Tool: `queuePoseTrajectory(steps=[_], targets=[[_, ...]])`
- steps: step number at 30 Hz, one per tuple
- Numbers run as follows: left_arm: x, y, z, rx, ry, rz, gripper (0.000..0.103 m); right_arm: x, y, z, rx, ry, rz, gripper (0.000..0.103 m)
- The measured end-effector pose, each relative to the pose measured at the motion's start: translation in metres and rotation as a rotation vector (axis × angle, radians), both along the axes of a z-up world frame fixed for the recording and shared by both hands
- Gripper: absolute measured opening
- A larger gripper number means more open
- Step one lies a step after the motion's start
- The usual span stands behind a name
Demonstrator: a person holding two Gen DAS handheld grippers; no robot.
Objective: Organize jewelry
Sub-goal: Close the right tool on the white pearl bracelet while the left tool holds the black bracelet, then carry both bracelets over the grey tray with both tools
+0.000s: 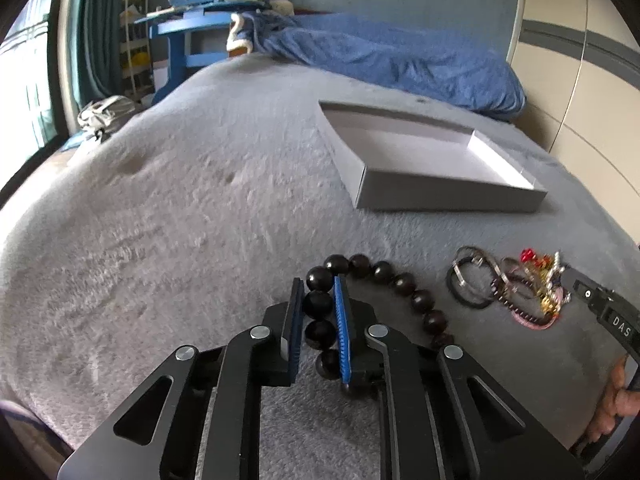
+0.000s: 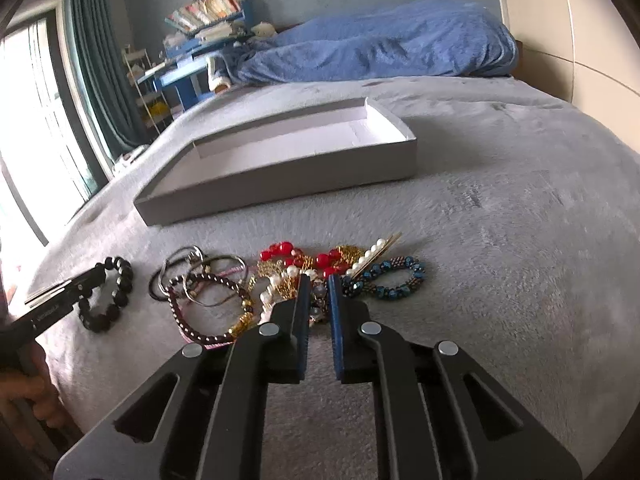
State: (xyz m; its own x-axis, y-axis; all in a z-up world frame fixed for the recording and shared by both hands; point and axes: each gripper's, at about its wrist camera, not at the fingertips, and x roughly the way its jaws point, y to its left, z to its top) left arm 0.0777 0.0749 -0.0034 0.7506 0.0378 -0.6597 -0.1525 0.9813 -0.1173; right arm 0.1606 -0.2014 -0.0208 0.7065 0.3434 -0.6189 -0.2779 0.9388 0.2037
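My left gripper (image 1: pixel 318 284) is shut on a dark round-bead bracelet (image 1: pixel 384 270) that lies on the grey blanket; it also shows in the right wrist view (image 2: pixel 116 292). My right gripper (image 2: pixel 319 280) stands at the near edge of a jewelry pile (image 2: pixel 288 276), its jaws nearly closed around a small pearl and gold piece (image 2: pixel 318 304). The pile holds red beads, pearls, gold pieces, metal rings (image 2: pixel 192 268) and a blue beaded bracelet (image 2: pixel 392 280). An empty white shallow box (image 2: pixel 280 148) lies beyond the pile; it also shows in the left wrist view (image 1: pixel 424 156).
A grey plush blanket (image 1: pixel 180 208) covers the bed. A blue duvet (image 2: pixel 380 44) lies bunched at the far end. A blue desk with books (image 1: pixel 208 12) stands beyond the bed. A curtain and window are at the left.
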Motion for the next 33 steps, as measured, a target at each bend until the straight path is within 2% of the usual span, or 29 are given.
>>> queuePoseTrajectory(steps=[11, 17, 25, 33], targets=[[-0.010, -0.003, 0.026, -0.027, -0.098, -0.044, 0.015, -0.011, -0.046, 0.024, 0.165, -0.051, -0.091, 0.008], [-0.010, 0.002, 0.041, -0.019, -0.135, -0.049, 0.015, -0.009, -0.061, 0.028, 0.208, -0.045, -0.125, 0.008], [0.003, 0.010, 0.065, -0.029, -0.177, -0.072, 0.015, -0.004, -0.061, 0.031, 0.204, -0.052, -0.127, 0.008], [0.034, 0.001, 0.093, -0.044, -0.226, -0.138, 0.015, 0.025, -0.053, 0.042, 0.187, -0.066, -0.105, 0.008]])
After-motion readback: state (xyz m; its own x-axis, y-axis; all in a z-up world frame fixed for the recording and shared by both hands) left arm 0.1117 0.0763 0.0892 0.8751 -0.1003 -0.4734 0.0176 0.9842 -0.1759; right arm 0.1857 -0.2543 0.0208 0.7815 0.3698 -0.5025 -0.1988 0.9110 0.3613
